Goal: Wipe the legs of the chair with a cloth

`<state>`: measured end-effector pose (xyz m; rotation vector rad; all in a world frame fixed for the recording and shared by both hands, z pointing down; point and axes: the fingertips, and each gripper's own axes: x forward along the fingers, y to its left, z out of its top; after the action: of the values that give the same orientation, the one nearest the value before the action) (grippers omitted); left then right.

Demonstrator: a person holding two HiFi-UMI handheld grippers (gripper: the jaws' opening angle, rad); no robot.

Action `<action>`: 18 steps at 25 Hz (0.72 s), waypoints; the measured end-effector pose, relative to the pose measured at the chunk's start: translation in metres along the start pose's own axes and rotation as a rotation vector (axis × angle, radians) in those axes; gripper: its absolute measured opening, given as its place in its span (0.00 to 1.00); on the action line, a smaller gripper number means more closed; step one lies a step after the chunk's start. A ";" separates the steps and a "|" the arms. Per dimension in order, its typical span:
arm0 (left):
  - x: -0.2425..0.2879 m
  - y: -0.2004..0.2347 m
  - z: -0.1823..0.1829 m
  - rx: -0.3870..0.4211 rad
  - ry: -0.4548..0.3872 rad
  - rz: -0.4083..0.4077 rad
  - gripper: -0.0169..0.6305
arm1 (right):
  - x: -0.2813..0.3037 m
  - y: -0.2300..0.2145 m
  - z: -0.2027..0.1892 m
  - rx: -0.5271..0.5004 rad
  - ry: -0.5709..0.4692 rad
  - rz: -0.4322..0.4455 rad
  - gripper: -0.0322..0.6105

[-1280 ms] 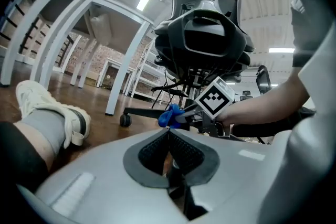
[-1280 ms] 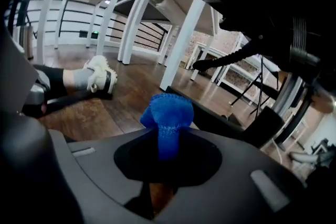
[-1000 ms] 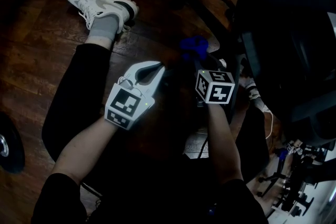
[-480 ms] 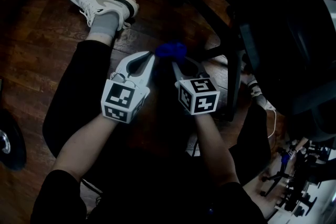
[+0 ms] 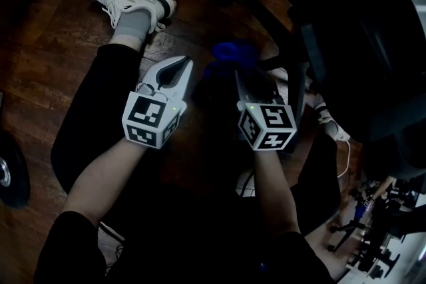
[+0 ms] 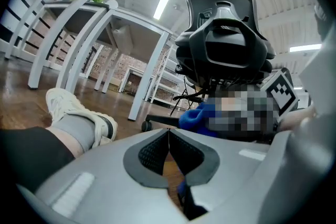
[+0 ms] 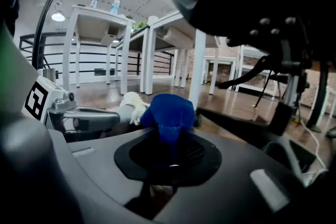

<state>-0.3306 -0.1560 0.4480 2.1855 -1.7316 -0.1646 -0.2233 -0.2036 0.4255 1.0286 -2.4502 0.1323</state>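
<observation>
1. Blue cloth sits bunched in the right claw. The jaws are clamped on its lower end, and the rest bulges out above their tips.
2. From the head view we see the cloth held above the wooden floor, just left of a dark leg of the chair. We cannot tell whether cloth and leg touch.
3. In the right gripper view the leg runs low over the floor to the right of the cloth. A castor at its near end shows just behind the cloth's edge.
4. We find the left claw closed on nothing, its two dark pads meeting along a thin line.
5. The two claws lie side by side, both pointing away from the person toward the chair. The left claw's tip is near the cloth, to its left and apart from it.
6. A marker cube rides on the back of each claw, with a bare forearm behind each one.
7. The person sits on the floor, and one leg in black trousers stretches out under the left claw. It ends in a grey sock and a white shoe on the floor beyond that claw's tip.
</observation>
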 end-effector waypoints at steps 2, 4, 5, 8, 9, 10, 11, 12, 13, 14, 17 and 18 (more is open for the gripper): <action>0.001 -0.003 0.001 0.004 0.002 -0.007 0.03 | -0.021 -0.038 0.012 -0.032 -0.029 -0.100 0.18; 0.002 -0.007 0.001 0.010 0.008 -0.018 0.03 | -0.041 -0.073 0.016 -0.059 -0.027 -0.192 0.18; 0.003 -0.010 0.000 0.016 0.010 -0.027 0.03 | -0.049 -0.089 0.014 -0.070 -0.015 -0.233 0.18; 0.004 -0.017 -0.004 0.034 0.019 -0.057 0.03 | -0.051 -0.124 -0.002 -0.116 0.051 -0.323 0.18; 0.005 -0.019 -0.006 0.042 0.024 -0.065 0.03 | -0.042 -0.129 -0.010 -0.134 0.084 -0.334 0.18; 0.006 -0.021 -0.008 0.051 0.029 -0.071 0.03 | -0.032 -0.132 -0.018 -0.149 0.114 -0.338 0.18; 0.006 -0.023 -0.010 0.061 0.036 -0.075 0.03 | -0.022 -0.133 -0.025 -0.160 0.137 -0.339 0.18; 0.006 -0.024 -0.013 0.070 0.043 -0.077 0.03 | -0.013 -0.131 -0.030 -0.167 0.153 -0.338 0.18; 0.005 -0.025 -0.014 0.077 0.050 -0.077 0.03 | -0.007 -0.128 -0.034 -0.169 0.162 -0.332 0.18; 0.005 -0.025 -0.016 0.082 0.057 -0.076 0.03 | -0.003 -0.122 -0.037 -0.168 0.167 -0.319 0.18; 0.005 -0.022 -0.018 0.077 0.067 -0.073 0.03 | 0.002 -0.092 -0.042 -0.159 0.168 -0.242 0.18; 0.005 -0.022 -0.019 0.073 0.069 -0.072 0.03 | 0.002 -0.081 -0.045 -0.161 0.172 -0.215 0.18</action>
<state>-0.3038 -0.1533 0.4586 2.2787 -1.6476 -0.0443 -0.1504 -0.2506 0.4588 1.1492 -2.1438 -0.0453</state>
